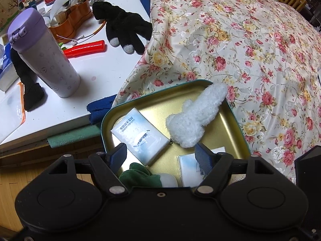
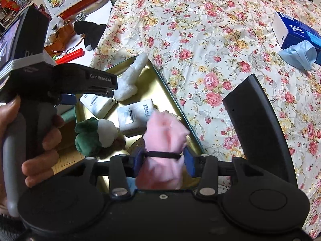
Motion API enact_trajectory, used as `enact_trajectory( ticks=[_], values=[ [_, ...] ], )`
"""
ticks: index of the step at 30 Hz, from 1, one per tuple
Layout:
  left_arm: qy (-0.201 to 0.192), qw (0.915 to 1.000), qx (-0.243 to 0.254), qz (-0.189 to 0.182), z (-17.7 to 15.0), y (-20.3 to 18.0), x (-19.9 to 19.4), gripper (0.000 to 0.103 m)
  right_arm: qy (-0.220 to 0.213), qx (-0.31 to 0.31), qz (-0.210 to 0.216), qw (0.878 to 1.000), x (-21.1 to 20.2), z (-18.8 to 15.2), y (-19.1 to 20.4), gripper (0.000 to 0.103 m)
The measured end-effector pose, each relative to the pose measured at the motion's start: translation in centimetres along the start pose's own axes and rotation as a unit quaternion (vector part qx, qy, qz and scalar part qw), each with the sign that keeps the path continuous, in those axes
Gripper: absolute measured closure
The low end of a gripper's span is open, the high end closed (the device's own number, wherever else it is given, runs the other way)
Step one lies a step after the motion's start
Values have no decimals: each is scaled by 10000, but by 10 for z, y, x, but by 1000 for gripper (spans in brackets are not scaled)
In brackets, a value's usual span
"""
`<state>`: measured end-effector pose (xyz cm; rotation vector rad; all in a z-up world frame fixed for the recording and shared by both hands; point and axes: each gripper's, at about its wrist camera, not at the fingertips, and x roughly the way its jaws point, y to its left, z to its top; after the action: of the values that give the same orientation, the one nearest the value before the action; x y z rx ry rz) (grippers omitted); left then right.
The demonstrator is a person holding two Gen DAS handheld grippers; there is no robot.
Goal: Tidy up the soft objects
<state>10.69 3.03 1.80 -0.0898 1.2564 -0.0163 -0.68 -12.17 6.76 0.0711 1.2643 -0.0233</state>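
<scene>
Left gripper: wide open, nothing between the pads, hanging over the gold tin tray.

Right gripper: pointing down at the near end of the same tray, with a pink soft thing between the pads. Hard to tell whether squeezing it or only sitting beside it; too blurry there. Also a thin black band round the pink thing, right at the pads.

Already in the tray: a white fluffy toy, two tissue packs and a green and white toy.

Looks like the putting-down part of the job.

Things to watch out for:
- Pink thing close to the tray's edge. Might flop over the rim onto the flowery cloth if let go here.
- Might catch by the black band on a pad and lift back up with the gripper.
- Might land on a tissue pack and slide off crooked.
- Two grippers close together over one small tray. Might bump and shake everything.
- White fluffy toy poking over the far rim. Might tip out with one little push on the tray.
</scene>
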Motion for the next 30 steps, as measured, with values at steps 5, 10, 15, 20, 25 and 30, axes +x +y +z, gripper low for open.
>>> enact_trajectory(
  ticks=[5,10,15,20,25,30],
  values=[
    [10,10000,-1,-37,0,0,0,31,30,-14,-109,9999,1,0,0,46],
    [26,10000,-30,-46,0,1,0,30,170,-32,-299,9994,6,-4,-1,43],
    [37,10000,-33,-69,0,1,0,29,365,-19,-395,9985,13,-8,-2,42],
    [87,9999,-59,-103,0,1,2,29,484,-17,-433,9979,17,-11,-2,40],
    [192,9993,-125,-310,-1,2,3,29,545,-7,-423,9976,18,-12,-1,39],
    [167,9996,-89,-229,0,1,3,29,586,3,-427,9974,18,-13,-1,37]
  ],
)
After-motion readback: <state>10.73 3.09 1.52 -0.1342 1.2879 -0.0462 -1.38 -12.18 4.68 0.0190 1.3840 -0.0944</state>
